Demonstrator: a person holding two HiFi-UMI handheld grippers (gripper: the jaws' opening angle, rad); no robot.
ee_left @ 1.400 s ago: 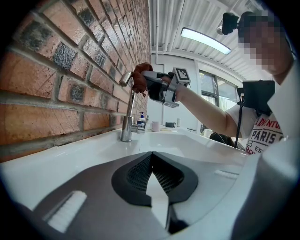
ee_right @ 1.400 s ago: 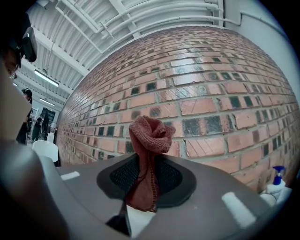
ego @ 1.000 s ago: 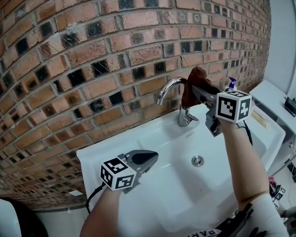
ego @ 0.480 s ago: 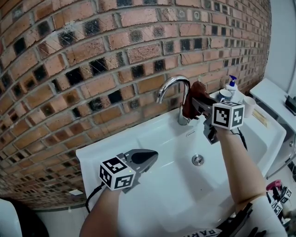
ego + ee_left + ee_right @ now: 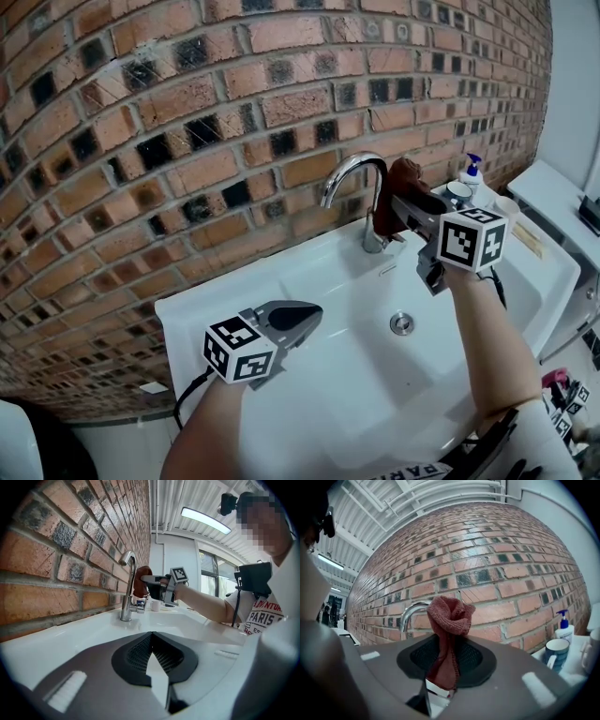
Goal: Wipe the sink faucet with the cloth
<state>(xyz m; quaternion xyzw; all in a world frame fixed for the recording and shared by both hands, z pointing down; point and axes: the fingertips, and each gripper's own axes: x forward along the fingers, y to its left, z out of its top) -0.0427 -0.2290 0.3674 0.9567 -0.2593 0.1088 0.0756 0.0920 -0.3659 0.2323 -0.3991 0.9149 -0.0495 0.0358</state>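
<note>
cloth [image 5: 398, 183] has dropped beside faucet [image 5: 349, 172] over white sink [image 5: 217, 302], brick wall [image 5: 187, 94] behind.

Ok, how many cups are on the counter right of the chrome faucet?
2: a dark blue ceramic mug beside the white pump bottle, and a plain white cup right of it. More could hide behind the right gripper.

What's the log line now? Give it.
right claw: shut on cloth, at faucet | left claw: shut, empty, over sink
</note>
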